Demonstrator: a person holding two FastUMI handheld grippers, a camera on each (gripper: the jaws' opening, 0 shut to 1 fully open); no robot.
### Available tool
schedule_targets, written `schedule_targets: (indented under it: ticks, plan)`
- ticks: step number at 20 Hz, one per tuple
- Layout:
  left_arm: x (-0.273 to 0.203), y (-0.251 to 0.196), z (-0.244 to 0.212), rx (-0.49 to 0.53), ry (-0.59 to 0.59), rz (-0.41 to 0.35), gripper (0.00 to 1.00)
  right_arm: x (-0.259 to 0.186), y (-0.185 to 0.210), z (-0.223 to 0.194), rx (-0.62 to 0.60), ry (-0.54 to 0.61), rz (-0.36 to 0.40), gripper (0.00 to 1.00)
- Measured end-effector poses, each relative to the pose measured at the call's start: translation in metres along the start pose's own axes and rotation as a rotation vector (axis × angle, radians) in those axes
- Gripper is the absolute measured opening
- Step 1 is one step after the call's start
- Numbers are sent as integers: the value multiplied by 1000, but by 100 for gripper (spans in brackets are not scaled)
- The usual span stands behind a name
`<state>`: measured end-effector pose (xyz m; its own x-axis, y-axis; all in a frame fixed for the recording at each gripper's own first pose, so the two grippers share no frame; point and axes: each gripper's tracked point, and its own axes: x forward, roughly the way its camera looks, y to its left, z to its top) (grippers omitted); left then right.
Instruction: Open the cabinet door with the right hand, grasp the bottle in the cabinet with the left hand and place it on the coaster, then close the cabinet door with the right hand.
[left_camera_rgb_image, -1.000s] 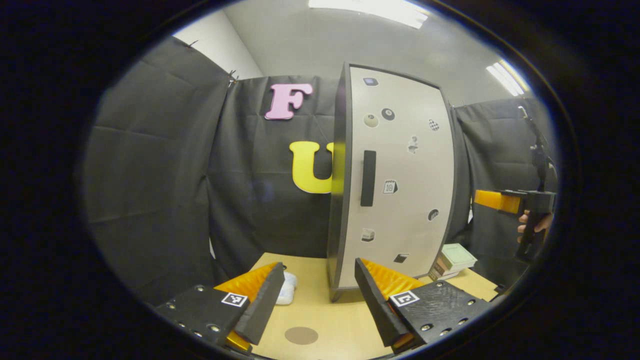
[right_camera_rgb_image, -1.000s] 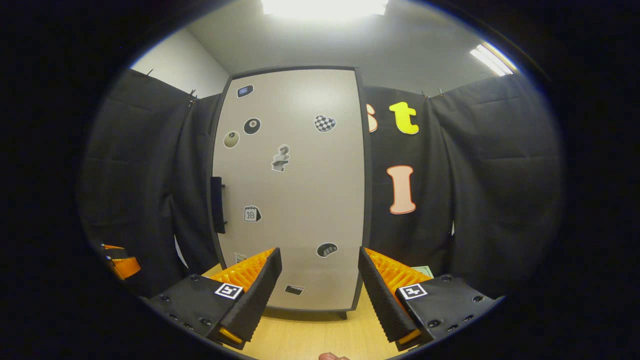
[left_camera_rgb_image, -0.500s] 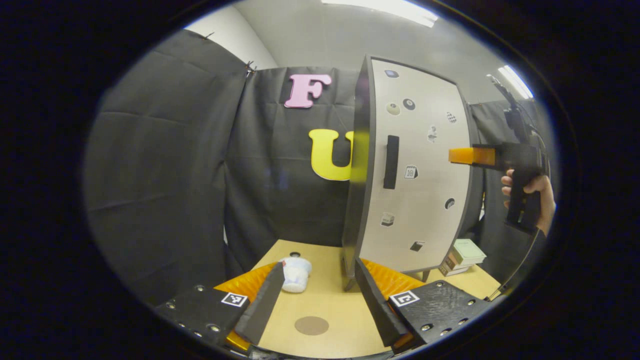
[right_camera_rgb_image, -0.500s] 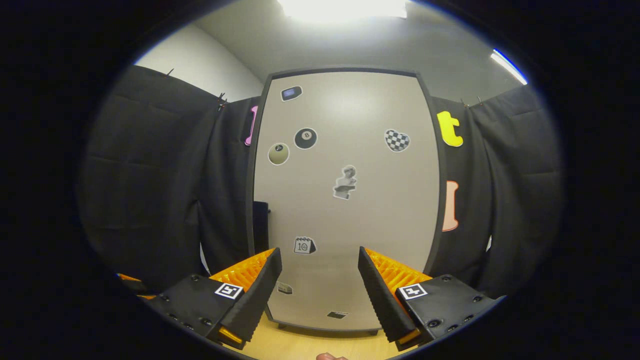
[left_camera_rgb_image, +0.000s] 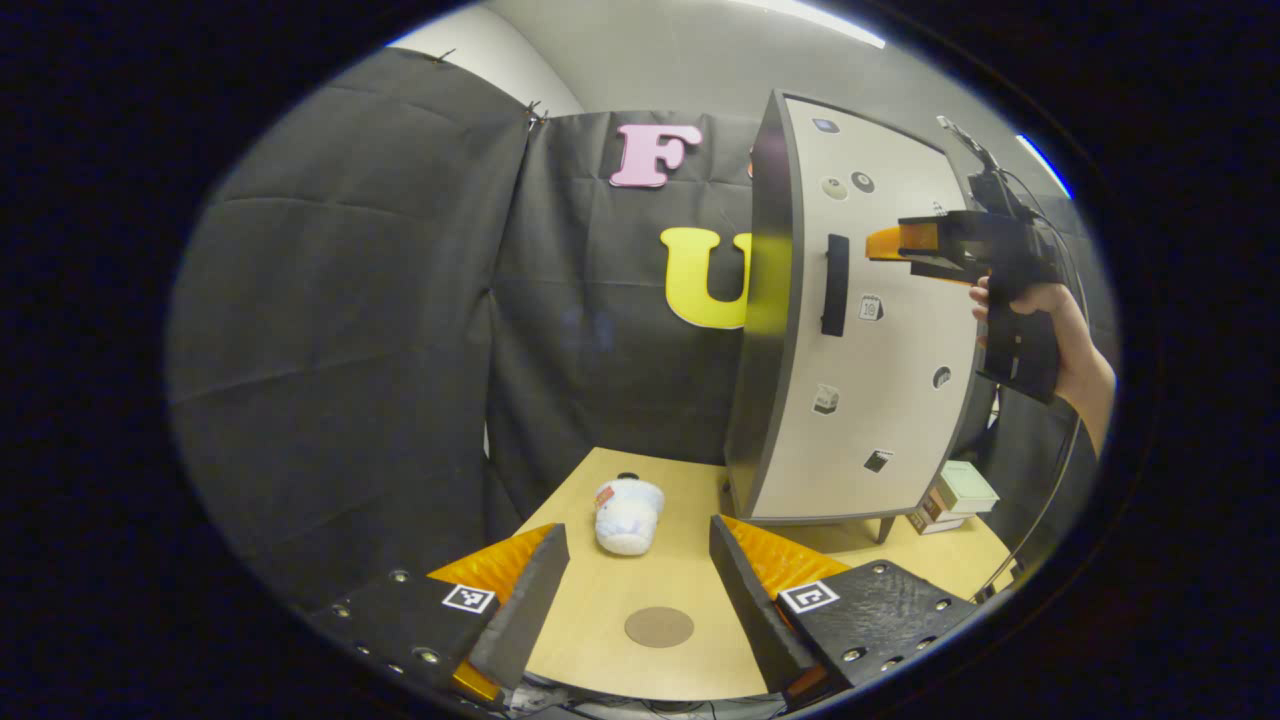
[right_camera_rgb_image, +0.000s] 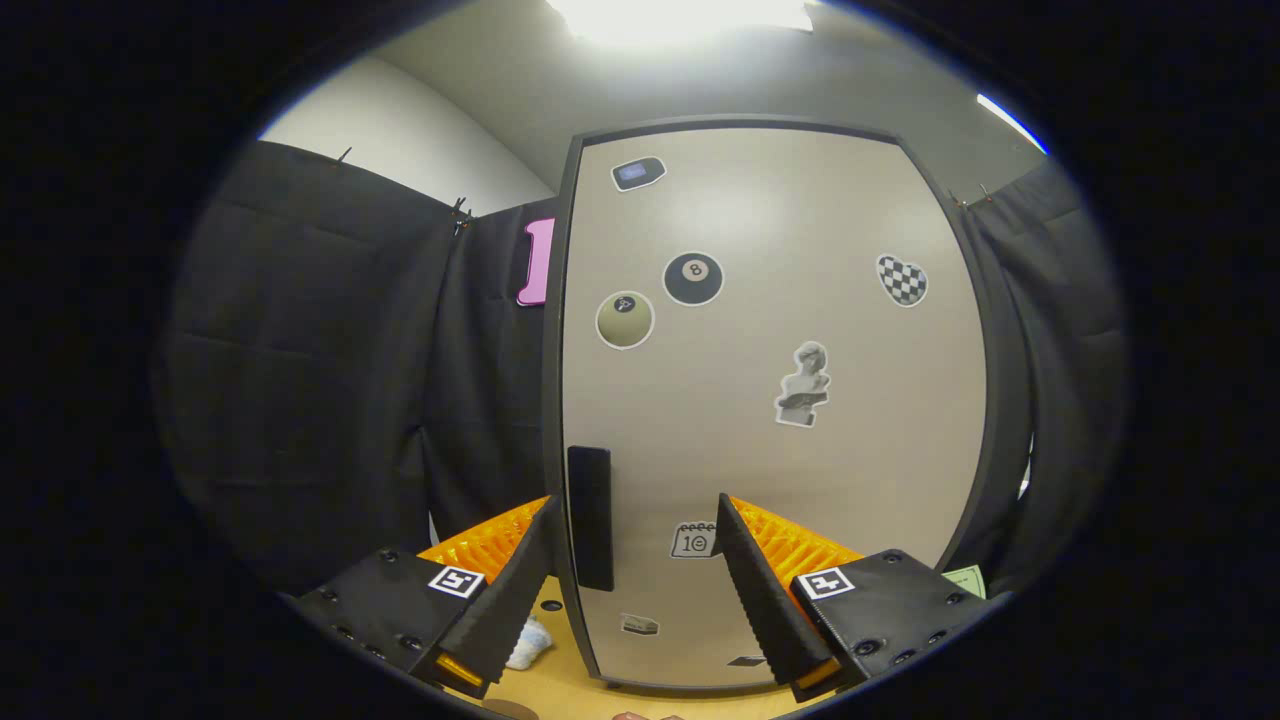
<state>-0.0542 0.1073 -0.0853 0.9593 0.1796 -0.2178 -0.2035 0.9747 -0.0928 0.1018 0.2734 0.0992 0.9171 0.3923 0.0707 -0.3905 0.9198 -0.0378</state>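
The tall cabinet (left_camera_rgb_image: 860, 330) stands on the wooden table with its pale, sticker-covered door (right_camera_rgb_image: 770, 400) shut, so its inside is hidden. A black vertical handle (left_camera_rgb_image: 834, 285) sits near the door's left edge. In the left gripper view a hand holds my right gripper (left_camera_rgb_image: 872, 245) at handle height, just right of the handle. In the right gripper view the handle (right_camera_rgb_image: 590, 530) lies just beyond my open right gripper (right_camera_rgb_image: 635, 575), near its left finger. My left gripper (left_camera_rgb_image: 635, 590) is open over the table, above the round brown coaster (left_camera_rgb_image: 659, 627).
A white soft object (left_camera_rgb_image: 628, 515) lies on the table (left_camera_rgb_image: 600, 600) left of the cabinet's foot, and also appears low down in the right gripper view (right_camera_rgb_image: 525, 645). A small stack of books (left_camera_rgb_image: 955, 492) lies right of the cabinet. Black cloth walls surround the table.
My right gripper has risen and moved in toward the door handle. My left gripper has drawn back and turned left, so the cabinet sits farther right and more table shows.
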Motion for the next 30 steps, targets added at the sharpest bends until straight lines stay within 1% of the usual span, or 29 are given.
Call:
schedule_targets:
  ticks: [3,4,5,9,11,13,14,15,17,18,19,20,21,23,24,26,27,28,29,30]
  plan:
    - [3,9,-15,-27,28,17,86,22,10,-6,-21,5,-13,98]
    - [5,13,-17,-36,36,24,86,29,13,-9,-36,13,-14,96]
    - [6,16,-17,-44,40,32,87,36,16,-13,-50,20,-17,98]
    - [7,32,-24,-65,48,70,87,57,21,-31,-92,42,-46,98]
    - [8,39,-25,-67,52,90,86,63,16,-41,-90,61,-82,97]
    - [8,43,-27,-68,55,101,87,69,15,-48,-68,79,-101,98]
    - [7,44,-27,-67,56,103,86,71,12,-50,-67,87,-112,98]
    - [8,45,-26,-63,56,104,87,71,11,-49,-75,79,-125,89]
    - [12,41,-28,-60,51,93,87,72,16,-45,-85,61,-126,72]
    - [13,40,-29,-63,54,86,87,72,20,-46,-69,70,-111,64]
    - [13,40,-32,-65,57,79,86,73,23,-48,-56,82,-117,47]
    - [13,39,-33,-63,59,74,86,72,21,-46,-53,82,-127,39]
    - [14,38,-37,-57,64,72,87,73,21,-48,-51,88,-138,38]
    - [15,33,-38,-42,67,67,87,71,22,-47,-18,95,-153,31]
    - [14,32,-37,-36,67,63,86,73,22,-49,-1,107,-151,31]
    - [11,29,-40,-26,68,55,88,71,23,-48,-8,109,-140,31]
    - [10,28,-42,-25,69,53,87,72,23,-48,-47,106,-129,26]
    - [9,27,-42,-27,71,50,87,72,22,-47,-64,101,-121,27]
    - [8,24,-44,-29,72,44,87,71,23,-50,-59,109,-105,19]
    - [7,23,-44,-27,73,41,87,69,24,-51,-36,117,-91,20]
